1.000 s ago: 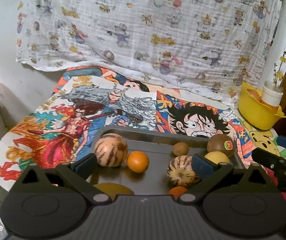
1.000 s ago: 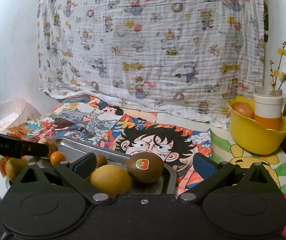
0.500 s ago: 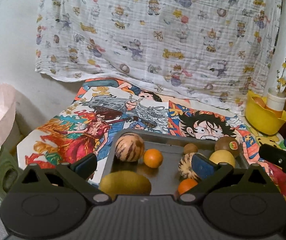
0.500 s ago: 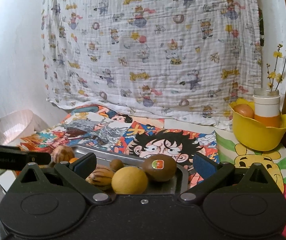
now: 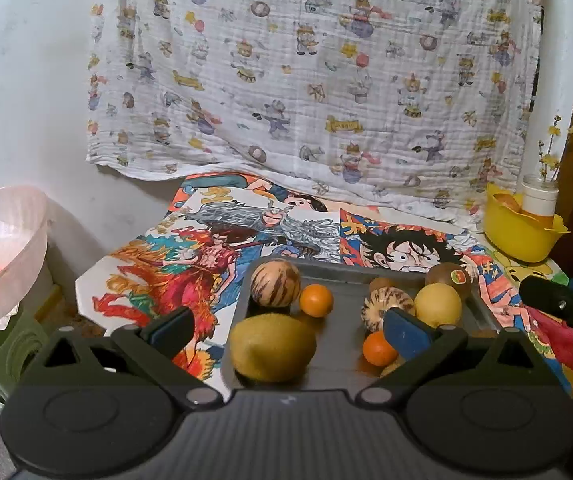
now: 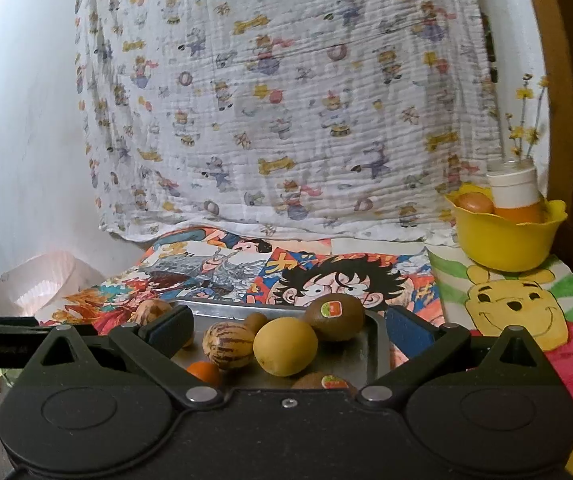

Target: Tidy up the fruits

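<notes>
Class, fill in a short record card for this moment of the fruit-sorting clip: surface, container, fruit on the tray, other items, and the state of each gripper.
surface: table with cartoon-print cloth
container: grey metal tray
fruit on tray: two striped melons, two small oranges, large yellow-green fruit, round yellow fruit, stickered brown kiwis
other items: yellow plastic bowl, pink basin
left gripper: open, empty
right gripper: open, empty

Fruit crowds the tray (image 5: 350, 276); its middle strip lies bare.
</notes>
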Available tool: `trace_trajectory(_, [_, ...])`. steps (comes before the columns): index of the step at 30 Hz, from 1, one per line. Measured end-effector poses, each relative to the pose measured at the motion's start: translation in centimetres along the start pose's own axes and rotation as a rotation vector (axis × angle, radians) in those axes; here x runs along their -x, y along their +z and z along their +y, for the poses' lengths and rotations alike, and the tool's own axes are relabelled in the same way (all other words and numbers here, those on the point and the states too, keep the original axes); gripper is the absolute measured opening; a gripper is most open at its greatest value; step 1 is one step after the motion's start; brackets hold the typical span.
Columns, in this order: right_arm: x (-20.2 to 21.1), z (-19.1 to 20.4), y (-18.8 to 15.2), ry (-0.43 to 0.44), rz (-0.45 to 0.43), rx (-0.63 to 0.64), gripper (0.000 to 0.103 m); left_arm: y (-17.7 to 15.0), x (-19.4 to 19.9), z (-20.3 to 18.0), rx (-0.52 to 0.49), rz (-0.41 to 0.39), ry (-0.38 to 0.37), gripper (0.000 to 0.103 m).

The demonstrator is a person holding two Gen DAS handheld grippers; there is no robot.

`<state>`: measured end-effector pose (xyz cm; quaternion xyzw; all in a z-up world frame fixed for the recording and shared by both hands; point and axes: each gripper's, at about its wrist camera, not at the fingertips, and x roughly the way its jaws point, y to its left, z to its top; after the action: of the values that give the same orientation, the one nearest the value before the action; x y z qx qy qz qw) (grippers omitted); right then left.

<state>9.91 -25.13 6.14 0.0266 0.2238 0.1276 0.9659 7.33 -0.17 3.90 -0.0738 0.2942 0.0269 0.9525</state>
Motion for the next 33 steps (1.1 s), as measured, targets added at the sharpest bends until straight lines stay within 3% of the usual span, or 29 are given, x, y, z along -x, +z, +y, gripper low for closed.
trace_trajectory(23, [4.3,3.6,-4.3,0.001,-0.084,0.011,0.102,-3.7,3.6,2.2,-0.005,-0.098,0.004,0.102])
trace_trajectory(33, [3.9,4.0,-5.7,0.039,-0.054,-0.017,0.102,-5.1,3.8,2.8,0.003,-0.086,-0.013,0.102])
